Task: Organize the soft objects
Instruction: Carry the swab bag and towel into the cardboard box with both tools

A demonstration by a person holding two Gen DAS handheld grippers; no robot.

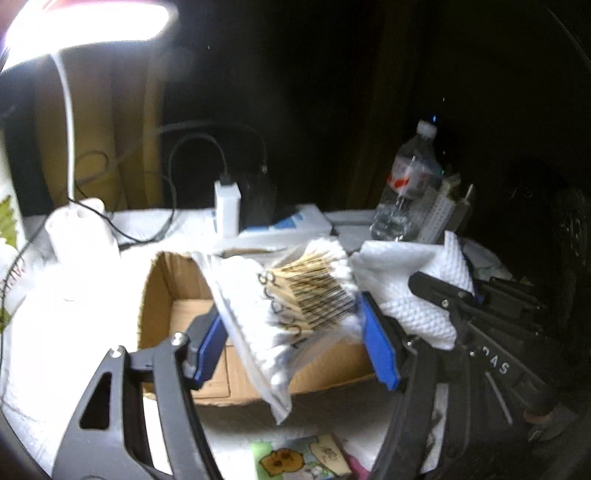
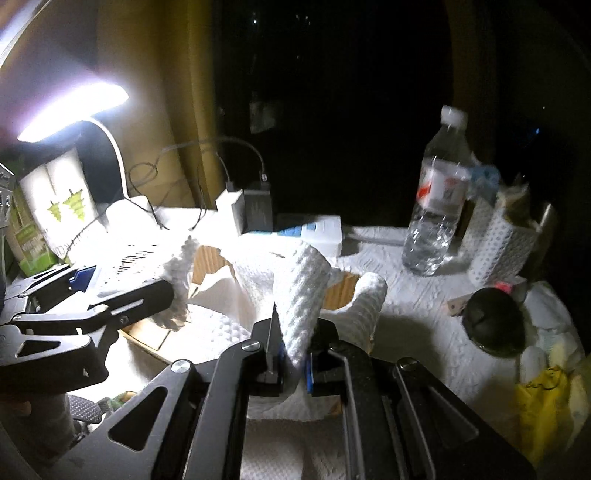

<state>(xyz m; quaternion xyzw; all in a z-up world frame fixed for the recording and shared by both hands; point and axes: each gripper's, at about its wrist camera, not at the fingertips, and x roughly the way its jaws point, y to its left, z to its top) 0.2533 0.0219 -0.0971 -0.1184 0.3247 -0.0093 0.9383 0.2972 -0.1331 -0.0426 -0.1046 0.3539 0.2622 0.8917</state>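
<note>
My left gripper [image 1: 291,332] is shut on a clear bag of cotton swabs [image 1: 295,295] and holds it over an open cardboard box [image 1: 177,302]. The bag hangs tilted between the blue pads [image 1: 380,350]. My right gripper [image 2: 293,350] is shut on a white embossed paper towel [image 2: 306,288] that stands up from its jaws over the same box [image 2: 207,262]. In the left wrist view the right gripper [image 1: 443,295] and its towel [image 1: 406,280] show just right of the bag. In the right wrist view the left gripper [image 2: 122,291] shows at the left with the bag [image 2: 177,273].
A bright desk lamp [image 1: 85,22] stands at the left. A white charger [image 1: 227,206] with cables, a water bottle [image 2: 439,199], a white perforated basket [image 2: 502,240], a black round object [image 2: 495,321] and a yellow bag [image 2: 543,406] sit on the white-covered table [image 2: 406,295].
</note>
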